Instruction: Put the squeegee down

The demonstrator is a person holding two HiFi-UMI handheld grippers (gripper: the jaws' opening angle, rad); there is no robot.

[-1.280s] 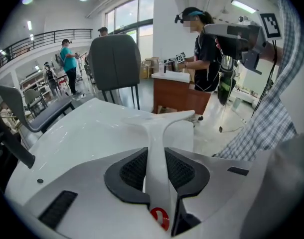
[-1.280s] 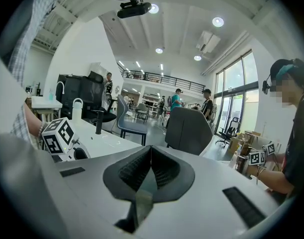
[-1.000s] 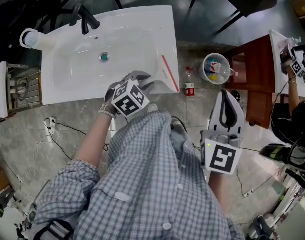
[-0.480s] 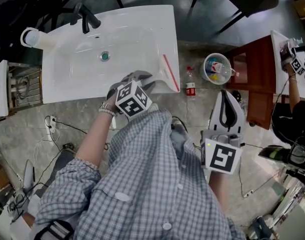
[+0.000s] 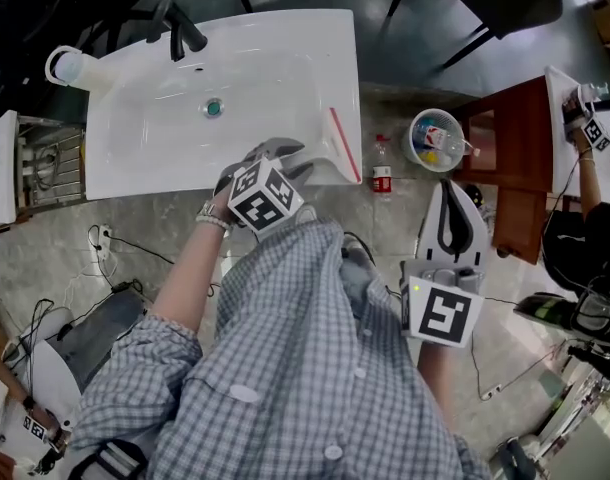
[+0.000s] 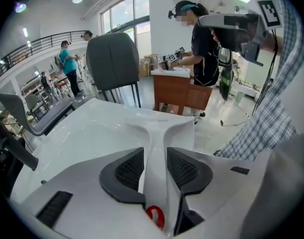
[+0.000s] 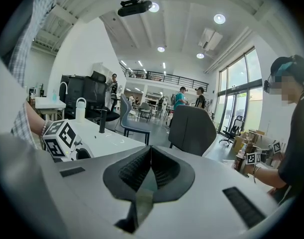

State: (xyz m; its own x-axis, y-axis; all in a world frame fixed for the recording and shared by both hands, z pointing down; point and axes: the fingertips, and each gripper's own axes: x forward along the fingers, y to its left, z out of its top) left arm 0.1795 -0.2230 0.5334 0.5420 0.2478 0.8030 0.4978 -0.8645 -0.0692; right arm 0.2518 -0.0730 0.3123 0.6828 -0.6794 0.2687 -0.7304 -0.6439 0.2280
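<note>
The squeegee point(image 5: 342, 148), white with a red blade, rests on the front right corner of the white sink top point(image 5: 155, 158). My left gripper point(image 5: 283, 158) stands over its handle. In the left gripper view the white handle point(image 6: 155, 148) runs between the two dark pads point(image 6: 129, 168), and its wide head lies flat on the sink top. The jaws are opening and the pads no longer press on the handle. My right gripper point(image 5: 452, 196) hangs off to the right over the floor, pads point(image 7: 151, 171) shut together on nothing.
A black faucet point(image 5: 182, 30) and a drain point(image 5: 213, 108) lie at the sink's far side. On the floor to the right stand a red-labelled bottle point(image 5: 381, 172) and a bucket point(image 5: 432, 136), beside a wooden desk point(image 5: 507, 158). Cables point(image 5: 115, 253) trail across the floor.
Both hands have stayed where they were and the squeegee has not shifted. Another person's hand with a marker cube has come into view at the lower left.
</note>
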